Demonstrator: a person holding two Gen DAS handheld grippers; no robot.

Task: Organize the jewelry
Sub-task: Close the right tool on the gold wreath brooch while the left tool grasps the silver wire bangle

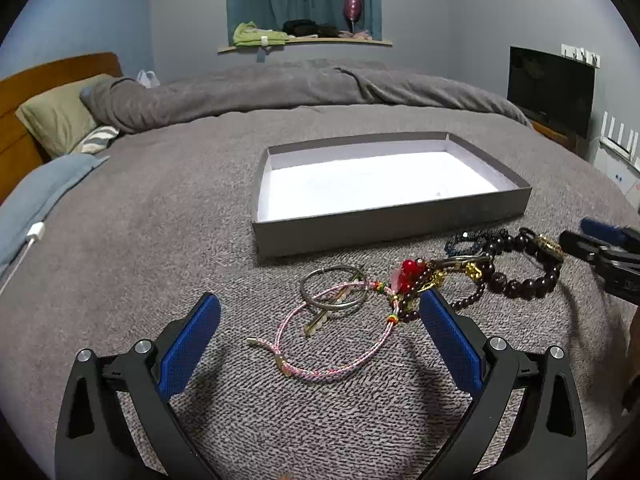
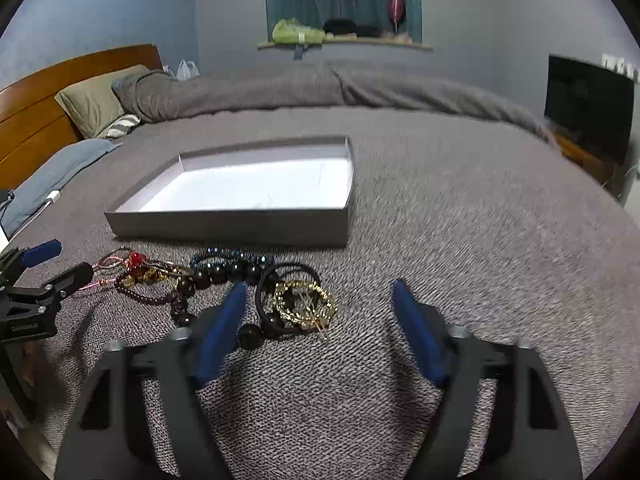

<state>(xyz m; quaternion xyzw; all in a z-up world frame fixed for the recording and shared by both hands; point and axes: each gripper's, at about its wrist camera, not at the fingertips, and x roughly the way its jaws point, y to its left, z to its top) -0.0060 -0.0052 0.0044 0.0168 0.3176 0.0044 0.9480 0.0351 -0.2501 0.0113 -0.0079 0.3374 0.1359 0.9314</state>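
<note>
A shallow grey box (image 1: pixel 384 224) with a white inside lies empty on the grey bedspread; it also shows in the right wrist view (image 2: pixel 240 226). In front of it lies a heap of jewelry. My left gripper (image 1: pixel 320 312) is open, just above a pink cord bracelet (image 1: pixel 340 368) and a silver bangle (image 1: pixel 332 286). Dark bead bracelets (image 1: pixel 516 280) and a red bead charm (image 1: pixel 410 270) lie to its right. My right gripper (image 2: pixel 318 296) is open over a gold chain bracelet (image 2: pixel 306 304) and a black hair tie (image 2: pixel 268 300), beside large dark beads (image 2: pixel 218 274).
The bed carries a rumpled grey duvet (image 1: pixel 280 88) at the back, pillows (image 1: pixel 60 116) by the wooden headboard on the left, and a white charger cable (image 1: pixel 32 236) at the left edge. A dark TV (image 1: pixel 550 88) stands to the right.
</note>
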